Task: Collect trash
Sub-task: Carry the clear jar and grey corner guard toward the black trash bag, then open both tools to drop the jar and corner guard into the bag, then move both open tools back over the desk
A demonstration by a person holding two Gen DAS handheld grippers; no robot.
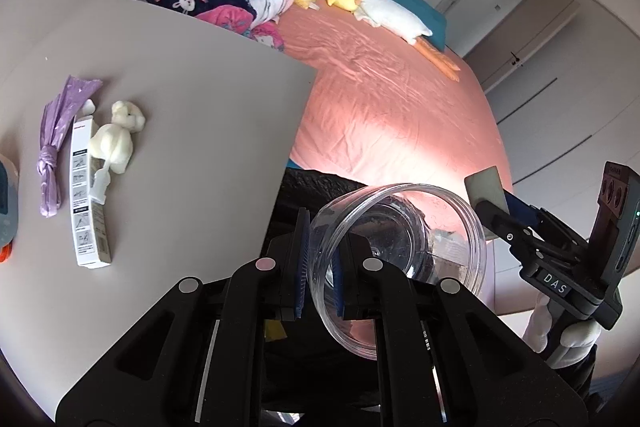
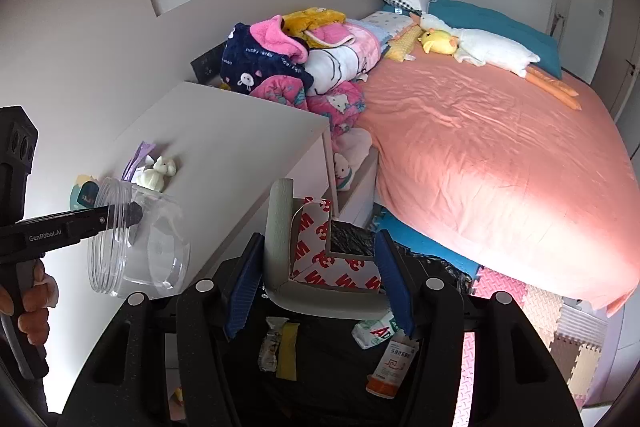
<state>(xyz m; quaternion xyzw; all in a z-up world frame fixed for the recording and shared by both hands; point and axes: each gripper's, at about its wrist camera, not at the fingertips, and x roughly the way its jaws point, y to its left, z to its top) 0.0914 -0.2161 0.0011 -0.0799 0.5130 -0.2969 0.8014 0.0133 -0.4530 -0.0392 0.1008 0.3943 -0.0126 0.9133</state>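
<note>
Two pieces of trash are held, one per gripper. Left gripper (image 1: pixel 320 279): blue pads pinched onto the wall of a clear plastic jar (image 1: pixel 400 263), one pad outside the rim, one inside. Jar lies tipped on its side, mouth toward the camera, held in the air past the edge of the white tabletop (image 1: pixel 180 131). In the right wrist view the same jar (image 2: pixel 140 239) hangs off the left gripper's black fingers (image 2: pixel 120 217), in front of the table.

Right gripper (image 2: pixel 320 275): jaws partly spread, pressed against the two sides of a grey L-shaped corner guard (image 2: pixel 280 247) with red-and-white printed backing paper on its inner face. One leg stands upright, the other lies across between the pads. It is held over a black trash bag (image 2: pixel 320 359). Inside the bag: a white crumpled packet with red letters (image 2: pixel 374 331), a white bottle with an orange base (image 2: pixel 390 367), a small wrapper with a yellow strip (image 2: pixel 280 347).

On the tabletop, well apart from both grippers: a long white box (image 1: pixel 86 191), a small cream plush toy (image 1: pixel 118 135) just beside it, a knotted purple plastic bag (image 1: pixel 56 143) on the box's other side.

Beyond the table: bed with salmon-pink sheet (image 2: pixel 480 155), heap of folded blankets and clothes (image 2: pixel 296 63), a white goose plush (image 2: pixel 488 51) and a yellow duck plush (image 2: pixel 438 43) near the pillows. Foam floor mats (image 2: pixel 560 315) at the foot.
</note>
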